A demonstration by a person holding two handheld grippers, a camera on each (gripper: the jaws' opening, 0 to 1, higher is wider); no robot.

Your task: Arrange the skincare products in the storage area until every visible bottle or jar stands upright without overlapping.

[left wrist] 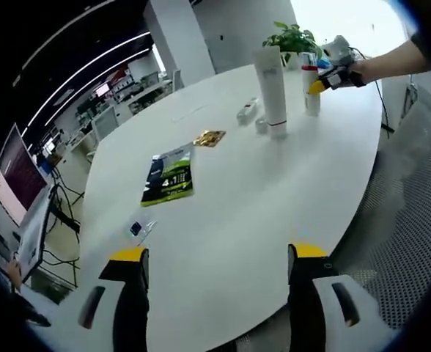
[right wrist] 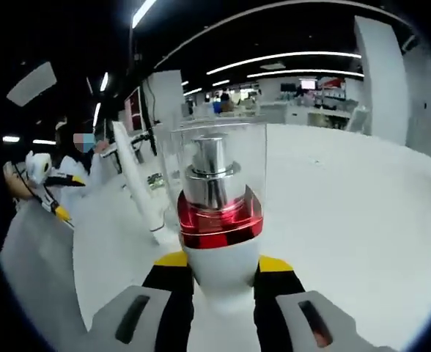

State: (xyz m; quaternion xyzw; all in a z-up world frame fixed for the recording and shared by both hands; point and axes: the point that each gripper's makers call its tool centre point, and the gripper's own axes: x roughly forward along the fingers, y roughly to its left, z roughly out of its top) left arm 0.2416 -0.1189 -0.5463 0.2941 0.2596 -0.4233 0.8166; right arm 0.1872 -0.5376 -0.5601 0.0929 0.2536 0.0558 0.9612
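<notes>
Directly before the right gripper view's camera stands a pump bottle (right wrist: 221, 220): white body, red collar, silver pump head, clear cap over the top. It sits upright between the jaws of the right gripper (right wrist: 223, 275), whose yellow-tipped fingers (right wrist: 173, 260) press against its white base on either side, pinching it. From the left gripper view, the same gripper (left wrist: 319, 86) appears far across the table, closed on that bottle (left wrist: 311, 88) just beside a tall white tube (left wrist: 272, 89).

That tube stands upright on its cap, a red band near its foot. A small white jar (left wrist: 260, 125) sits touching or just beside its base, and a white item (left wrist: 247, 110) lies flat a little beyond; its kind cannot be told.

Left gripper (left wrist: 217, 257) hangs over the near table edge, jaws spread wide, nothing between them.

Surface: a large white oval table (left wrist: 230, 205). On it lie a green-and-dark booklet (left wrist: 168, 175), a gold wrapper (left wrist: 210, 138) and a small sachet (left wrist: 138, 229). A potted plant (left wrist: 295, 38) stands at the far end. Room: open office, strip ceiling lights, a lit monitor (left wrist: 14, 183) beside the table.
</notes>
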